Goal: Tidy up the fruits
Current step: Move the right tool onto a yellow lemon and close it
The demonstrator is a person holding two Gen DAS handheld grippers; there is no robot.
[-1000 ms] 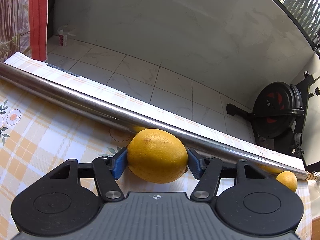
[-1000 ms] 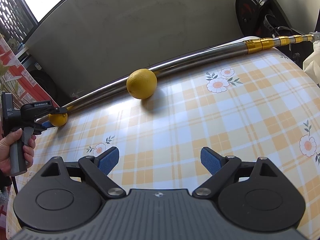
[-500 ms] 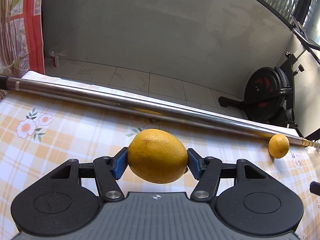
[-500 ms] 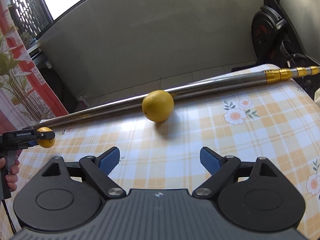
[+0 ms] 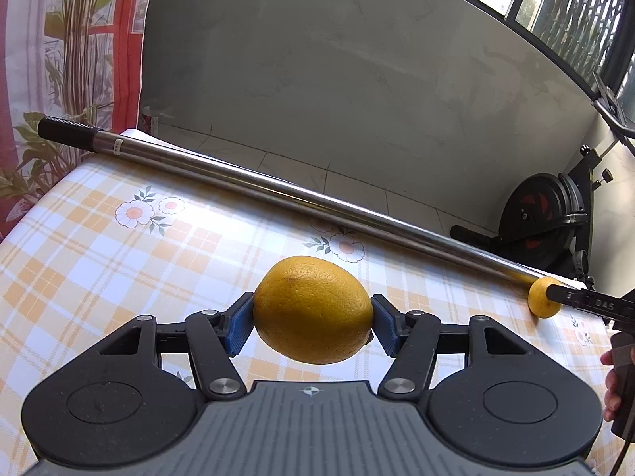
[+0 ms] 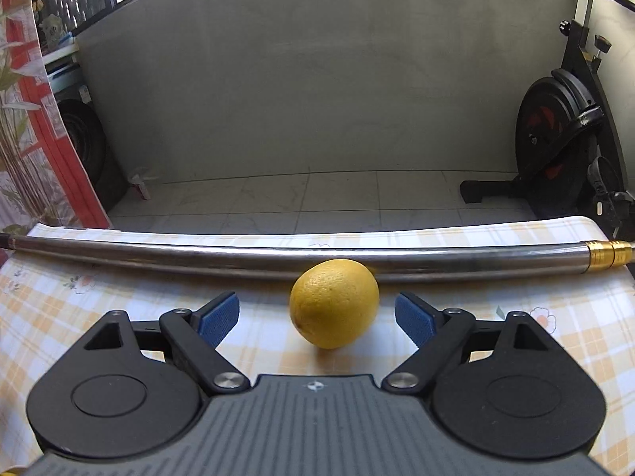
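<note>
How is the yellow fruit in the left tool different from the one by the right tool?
The left tool pinches its fruit on both sides and holds it off the tablecloth. The right tool is closing around the other fruit without touching it; that one lies on the cloth beside the metal pole. Both are yellow, oval and bumpy.

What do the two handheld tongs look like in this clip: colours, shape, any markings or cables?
Both alike: left tongs and right tongs have black linkage arms with silver pivot bolts, blue ribbed pads, two round black discs and a grey ridged body bearing a small crosshair mark. Seen from the left, the right one shows white lettering and a thin black cable.
</note>
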